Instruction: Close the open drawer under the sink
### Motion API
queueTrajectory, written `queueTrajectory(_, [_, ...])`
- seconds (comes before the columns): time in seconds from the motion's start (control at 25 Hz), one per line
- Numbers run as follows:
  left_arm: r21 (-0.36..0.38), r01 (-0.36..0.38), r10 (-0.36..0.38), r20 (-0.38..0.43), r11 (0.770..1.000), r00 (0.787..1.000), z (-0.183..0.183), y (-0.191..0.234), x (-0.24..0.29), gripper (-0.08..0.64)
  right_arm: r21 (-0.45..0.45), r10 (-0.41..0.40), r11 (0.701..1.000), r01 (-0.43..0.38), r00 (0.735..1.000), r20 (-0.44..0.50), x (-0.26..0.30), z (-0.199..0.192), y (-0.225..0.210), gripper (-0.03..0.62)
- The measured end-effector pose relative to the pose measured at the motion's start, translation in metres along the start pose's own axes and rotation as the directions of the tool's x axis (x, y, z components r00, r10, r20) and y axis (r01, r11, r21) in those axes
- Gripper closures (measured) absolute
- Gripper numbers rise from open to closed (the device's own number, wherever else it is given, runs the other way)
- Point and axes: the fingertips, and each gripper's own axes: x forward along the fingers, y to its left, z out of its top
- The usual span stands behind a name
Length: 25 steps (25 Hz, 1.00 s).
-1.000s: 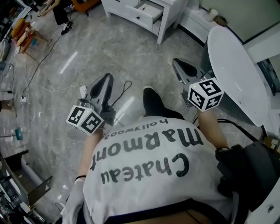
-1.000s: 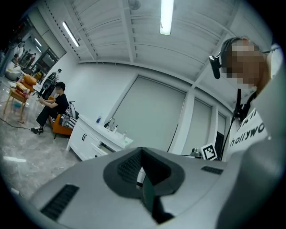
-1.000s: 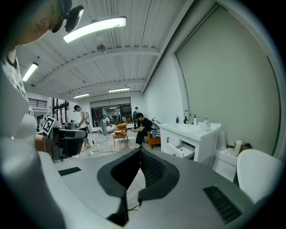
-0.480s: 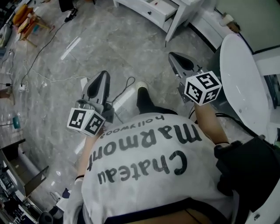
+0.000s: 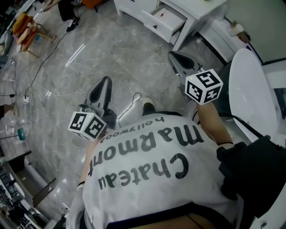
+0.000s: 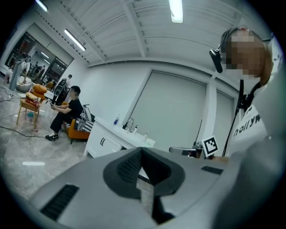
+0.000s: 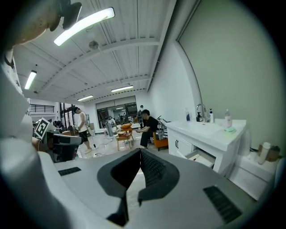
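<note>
left hand-held gripper (image 5: 105, 81): jaws together, holding nothing | right hand-held gripper (image 5: 173, 54): jaws together, holding nothing | drawer (image 5: 166, 19): open, top centre

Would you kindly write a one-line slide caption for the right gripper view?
Empty, shut right gripper pointing toward the white sink cabinet and its open drawer.

Floor (image 5: 116, 58): grey marble tiles are shining under the lamps.
Far edge: a white cabinet (image 5: 190, 8) is standing on the tiles, and its drawer (image 5: 164, 18) is hanging open.
Left side: a black cable (image 5: 43, 62) is lying across the tiles, and a small wooden stool (image 5: 27, 30) is standing near it.
</note>
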Motion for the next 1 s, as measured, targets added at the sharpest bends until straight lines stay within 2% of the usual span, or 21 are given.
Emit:
queueTrajectory(0.28, [-0.022,-0.004,0.004,0.016,1.0,1.0,0.014,0.036,0.074,0.552,-0.016,-0.027,0.999,0.027,1.0,0.01,0.053,0.024,-0.061,0.58])
queueTrajectory(0.52, [0.014,0.024,-0.025,0.041,1.0,0.999,0.038,0.047,0.124,0.552,0.014,-0.043,0.999,0.042,0.999,0.013,0.08,0.034,-0.099,0.58])
queueTrajectory(0.8, [0.131,0.052,-0.056,0.025,0.99,0.998,0.056,0.064,0.151,0.552,0.078,-0.063,0.995,0.062,0.998,0.006,0.107,0.028,-0.119,0.58])
queueTrajectory(1.0, [0.205,0.12,-0.109,-0.062,0.971,0.992,0.055,0.089,0.184,0.552,0.121,-0.111,0.986,0.111,0.994,-0.007,0.128,0.025,-0.136,0.58])
